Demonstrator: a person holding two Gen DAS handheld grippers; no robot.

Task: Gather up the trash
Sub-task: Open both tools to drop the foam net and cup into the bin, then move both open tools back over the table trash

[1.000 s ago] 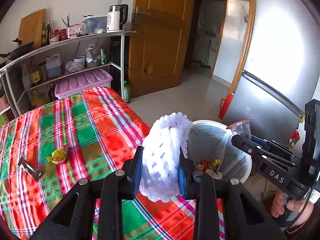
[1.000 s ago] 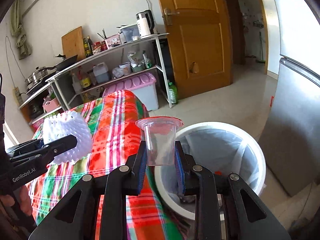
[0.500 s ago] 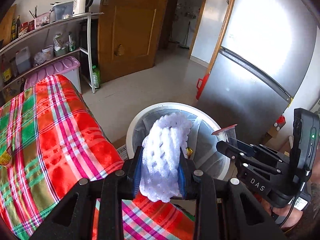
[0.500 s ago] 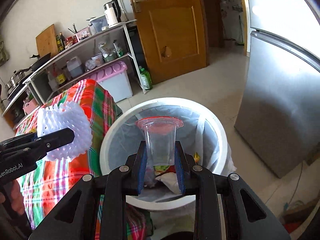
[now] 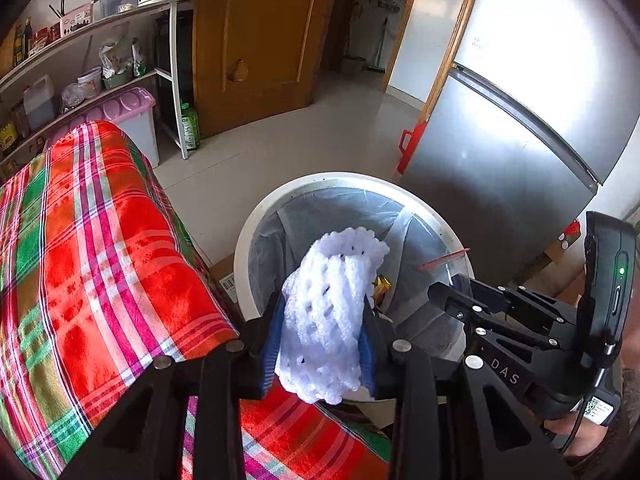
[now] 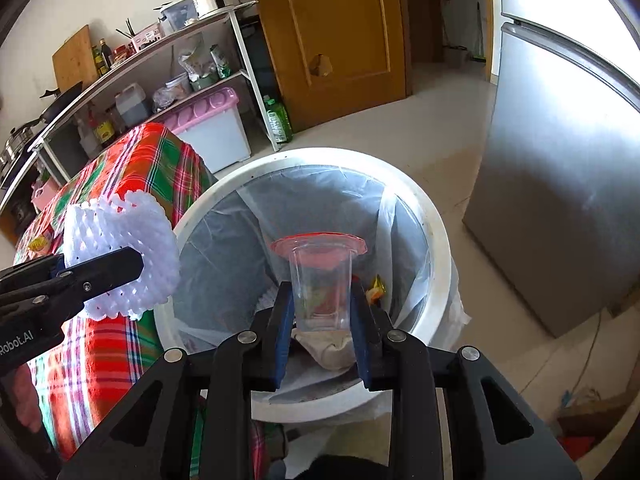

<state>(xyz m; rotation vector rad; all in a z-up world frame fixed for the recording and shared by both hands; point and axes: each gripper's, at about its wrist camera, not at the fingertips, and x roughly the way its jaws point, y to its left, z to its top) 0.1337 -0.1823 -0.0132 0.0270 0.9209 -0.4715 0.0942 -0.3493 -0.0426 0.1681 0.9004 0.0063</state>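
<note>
The white foam fruit net [image 5: 326,320] sits between the blue pads of the left gripper [image 5: 322,338], whose jaws have just been opening a little, though the pads still touch the net on both sides. It hangs over the near edge of the round white trash bin with a clear plastic liner [image 5: 256,216], which serves as the landmark here. The clear plastic cup with a red rim [image 6: 320,280] is pinched upright between the pads of the right gripper [image 6: 322,330], directly above the bin's open mouth. Inside the bin, below the cup, lie a crumpled beige wrapper [image 6: 332,350] and a small yellow wrapper [image 6: 376,286]. Just left of the bin stands the table under a red, green and white plaid cloth [image 5: 100,248], its edge touching or nearly touching the bin's wall. To the right of the bin rises a tall silver refrigerator [image 6: 560,200]. Beyond the bin, across bare floor, are a brown wooden door [image 6: 340,32] and a metal shelf rack [image 6: 168,60]
</note>
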